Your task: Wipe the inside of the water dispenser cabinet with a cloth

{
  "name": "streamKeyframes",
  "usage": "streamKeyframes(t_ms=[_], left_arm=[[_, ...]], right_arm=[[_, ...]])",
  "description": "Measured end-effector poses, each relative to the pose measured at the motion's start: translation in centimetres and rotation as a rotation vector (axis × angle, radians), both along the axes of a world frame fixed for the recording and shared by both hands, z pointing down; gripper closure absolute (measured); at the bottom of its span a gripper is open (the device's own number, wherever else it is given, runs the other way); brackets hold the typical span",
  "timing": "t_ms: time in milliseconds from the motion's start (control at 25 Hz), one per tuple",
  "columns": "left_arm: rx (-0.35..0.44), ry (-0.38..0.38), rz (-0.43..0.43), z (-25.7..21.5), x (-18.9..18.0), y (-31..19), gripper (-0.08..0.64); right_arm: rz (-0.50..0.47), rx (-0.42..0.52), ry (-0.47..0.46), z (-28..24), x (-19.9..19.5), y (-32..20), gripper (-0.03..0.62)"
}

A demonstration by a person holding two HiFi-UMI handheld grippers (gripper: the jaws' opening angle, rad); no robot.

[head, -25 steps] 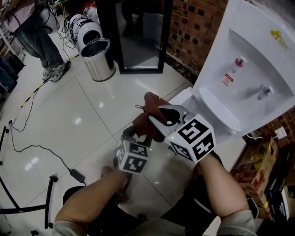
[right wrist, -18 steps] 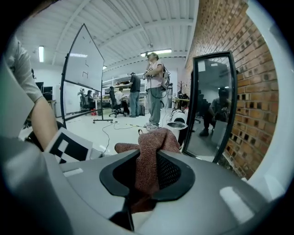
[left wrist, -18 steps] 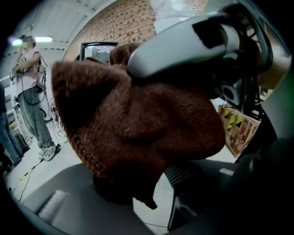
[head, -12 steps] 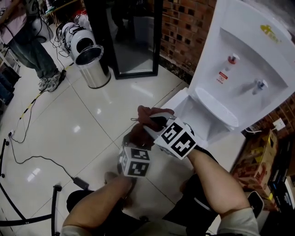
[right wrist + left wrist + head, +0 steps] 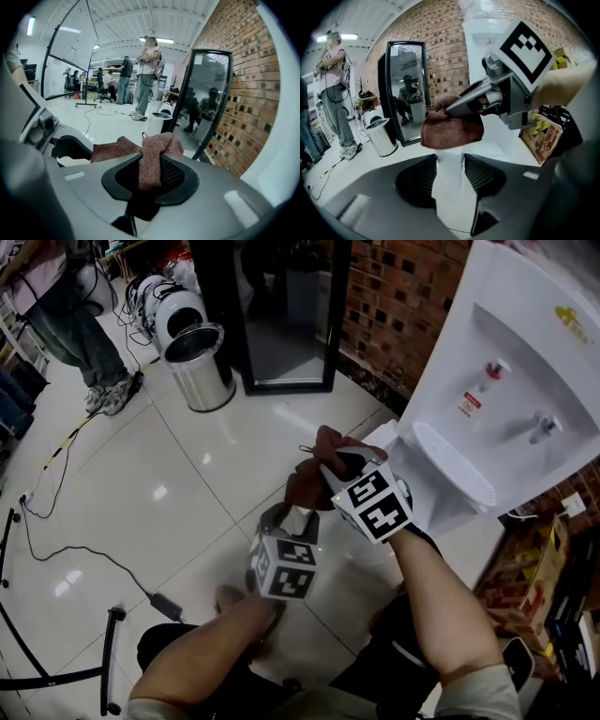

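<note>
1. Reddish-brown terry cloth [image 5: 306, 486] is clamped in the right gripper [image 5: 328, 465]. Its jaws press on a folded strip of the cloth, and the rest hangs over their tips.
2. The left gripper [image 5: 293, 517] is just below the cloth. Its jaws stand apart with nothing between them. Whether their tips touch the cloth, I cannot tell.
3. Both grippers are held above the white tiled floor [image 5: 169, 484], so the cloth is in the air, near the low part of the white water dispenser [image 5: 511, 381].
4. The dispenser stands at the right against a brick wall [image 5: 394, 296] and has a red tap [image 5: 494, 368] and a blue tap [image 5: 542, 425].
5. A steel waste bin [image 5: 199, 362] and a black-framed mirror [image 5: 286, 315] stand further back.
</note>
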State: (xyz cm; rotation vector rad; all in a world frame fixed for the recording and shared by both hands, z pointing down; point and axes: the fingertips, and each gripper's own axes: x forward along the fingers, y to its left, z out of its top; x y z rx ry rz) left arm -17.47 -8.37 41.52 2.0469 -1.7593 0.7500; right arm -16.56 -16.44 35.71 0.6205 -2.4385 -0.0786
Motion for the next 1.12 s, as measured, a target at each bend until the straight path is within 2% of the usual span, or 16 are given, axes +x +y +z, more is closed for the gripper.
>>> streamKeyframes(t_ms=[360, 520, 800, 960, 1120], left_arm=[[-0.001, -0.001, 0.008, 0.0, 0.1, 0.2, 0.373], [0.004, -0.008, 0.015, 0.0, 0.0, 0.0, 0.373], [-0.003, -0.008, 0.039, 0.0, -0.1, 0.1, 0.373], [0.014, 0.022, 0.043, -1.7, -0.3, 0.7, 0.384], [0.063, 0.034, 0.038, -4.1, -0.9, 1.3, 0.406]], right_arm=[[0.342, 0.072, 0.011, 0.2, 7.2, -7.3, 0.497], [0.467, 0.062, -0.013, 0.2, 9.7, -9.0, 0.497], [0.467, 0.071, -0.03, 0.3, 9.4, -8.8, 0.497], [0.399, 0.067, -0.056, -0.7, 9.4, -7.3, 0.497], [0.28, 0.1, -0.099, -3.3, 9.0, -4.1, 0.498]])
